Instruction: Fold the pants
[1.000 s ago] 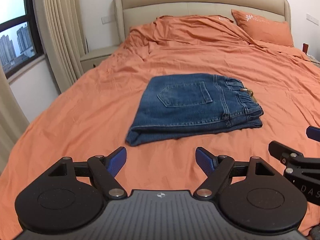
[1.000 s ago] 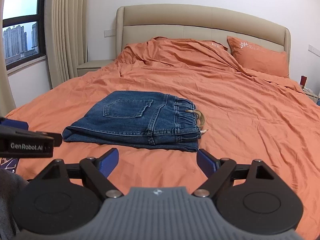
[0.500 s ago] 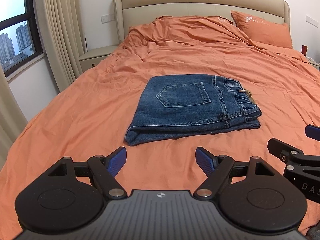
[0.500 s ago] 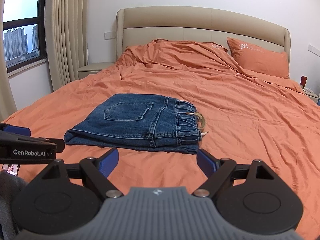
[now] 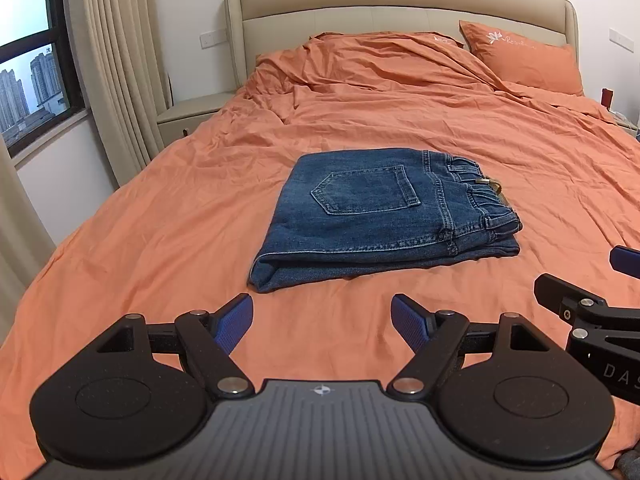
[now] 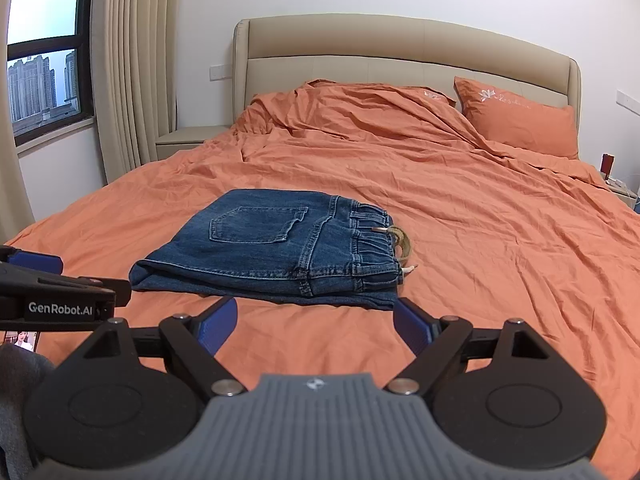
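Blue denim pants (image 5: 380, 216) lie folded into a compact rectangle on the orange bed, back pocket up, waistband to the right; they also show in the right wrist view (image 6: 276, 252). My left gripper (image 5: 322, 320) is open and empty, held above the sheet in front of the pants' near edge, apart from them. My right gripper (image 6: 316, 322) is open and empty, also short of the pants' near edge. Each gripper shows at the side of the other's view.
The orange sheet (image 5: 160, 240) covers the whole bed. A beige headboard (image 5: 400, 4) and an orange pillow (image 5: 524, 56) are at the far end. A nightstand (image 5: 188, 114), curtains and a window are on the left.
Both grippers have drawn back and risen slightly, staying open. The pants have not moved.
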Action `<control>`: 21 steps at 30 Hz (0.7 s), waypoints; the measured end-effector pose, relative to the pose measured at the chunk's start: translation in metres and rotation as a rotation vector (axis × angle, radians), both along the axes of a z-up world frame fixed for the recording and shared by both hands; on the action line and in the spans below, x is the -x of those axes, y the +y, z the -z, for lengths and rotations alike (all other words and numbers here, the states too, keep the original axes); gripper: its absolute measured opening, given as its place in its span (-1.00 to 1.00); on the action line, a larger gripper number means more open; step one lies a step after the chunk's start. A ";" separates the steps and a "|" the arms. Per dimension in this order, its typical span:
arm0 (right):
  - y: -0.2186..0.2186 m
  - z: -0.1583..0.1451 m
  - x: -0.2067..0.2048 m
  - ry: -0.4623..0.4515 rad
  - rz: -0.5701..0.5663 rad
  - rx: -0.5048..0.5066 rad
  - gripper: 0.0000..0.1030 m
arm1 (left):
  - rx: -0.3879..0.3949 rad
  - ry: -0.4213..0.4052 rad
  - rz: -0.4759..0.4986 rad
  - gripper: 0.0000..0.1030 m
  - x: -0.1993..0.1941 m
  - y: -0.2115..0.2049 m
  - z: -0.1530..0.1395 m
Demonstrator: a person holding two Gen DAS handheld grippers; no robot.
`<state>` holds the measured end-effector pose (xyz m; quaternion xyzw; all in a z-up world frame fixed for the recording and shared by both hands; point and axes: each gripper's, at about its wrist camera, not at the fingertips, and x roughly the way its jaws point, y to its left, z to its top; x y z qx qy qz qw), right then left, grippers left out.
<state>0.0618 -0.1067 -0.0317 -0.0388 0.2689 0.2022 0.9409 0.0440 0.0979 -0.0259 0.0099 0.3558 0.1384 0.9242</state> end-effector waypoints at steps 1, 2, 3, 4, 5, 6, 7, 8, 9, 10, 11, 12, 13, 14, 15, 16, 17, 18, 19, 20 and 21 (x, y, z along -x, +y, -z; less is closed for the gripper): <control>0.000 0.000 0.000 0.000 0.000 0.000 0.58 | -0.001 0.000 0.001 0.78 0.000 0.000 0.000; 0.000 0.000 0.000 0.000 0.000 0.000 0.58 | -0.001 -0.001 0.001 0.78 0.000 0.000 -0.001; 0.000 0.000 0.000 0.000 0.000 0.000 0.58 | 0.000 0.000 0.001 0.78 0.000 0.000 -0.001; 0.000 0.000 0.000 0.000 -0.001 0.000 0.58 | 0.001 0.001 0.004 0.78 0.000 0.000 -0.001; -0.001 0.000 0.000 0.000 -0.001 0.000 0.58 | 0.002 0.002 0.006 0.78 0.000 -0.001 -0.001; -0.001 0.000 0.000 -0.001 0.000 0.000 0.58 | 0.002 0.001 0.007 0.78 0.000 -0.001 -0.001; 0.000 0.000 0.000 -0.003 0.001 0.000 0.58 | 0.002 0.001 0.006 0.78 0.000 -0.001 -0.001; 0.000 -0.001 0.000 -0.005 0.003 0.001 0.58 | 0.002 0.001 0.006 0.78 0.000 -0.001 -0.001; 0.000 -0.001 0.001 -0.007 0.006 0.001 0.58 | 0.002 0.002 0.007 0.78 0.000 -0.001 -0.001; 0.000 -0.001 0.001 -0.008 0.007 0.000 0.58 | 0.001 0.002 0.006 0.78 0.000 -0.001 -0.001; 0.000 -0.001 0.001 -0.007 0.006 0.000 0.58 | 0.000 0.003 0.007 0.78 0.000 -0.002 -0.001; 0.000 -0.001 0.001 -0.007 0.007 -0.001 0.58 | 0.000 0.003 0.008 0.78 0.000 -0.002 -0.002; 0.000 -0.001 0.001 -0.007 0.006 0.000 0.58 | -0.001 0.003 0.008 0.78 0.000 -0.002 -0.002; 0.000 -0.001 0.001 -0.007 0.006 0.000 0.58 | -0.001 0.003 0.007 0.78 0.000 -0.003 -0.002; 0.000 -0.001 0.001 -0.008 0.007 -0.001 0.58 | 0.000 0.003 0.007 0.78 0.000 -0.003 -0.002; 0.000 -0.001 0.001 -0.008 0.007 -0.003 0.58 | -0.001 0.004 0.008 0.78 0.000 -0.002 -0.002; 0.000 -0.002 0.001 -0.009 0.006 -0.004 0.58 | -0.001 0.003 0.008 0.78 0.000 -0.002 -0.002; 0.001 -0.002 0.001 -0.010 0.007 -0.005 0.58 | -0.001 0.003 0.008 0.78 0.000 -0.002 -0.002; 0.001 -0.003 0.001 -0.011 0.007 -0.006 0.58 | 0.000 0.003 0.008 0.78 0.000 -0.002 -0.002; 0.002 -0.003 0.002 -0.011 0.007 -0.007 0.58 | -0.001 0.003 0.008 0.78 0.000 -0.002 -0.002; 0.002 -0.003 0.002 -0.011 0.007 -0.008 0.58 | -0.001 0.003 0.008 0.78 0.000 -0.002 -0.002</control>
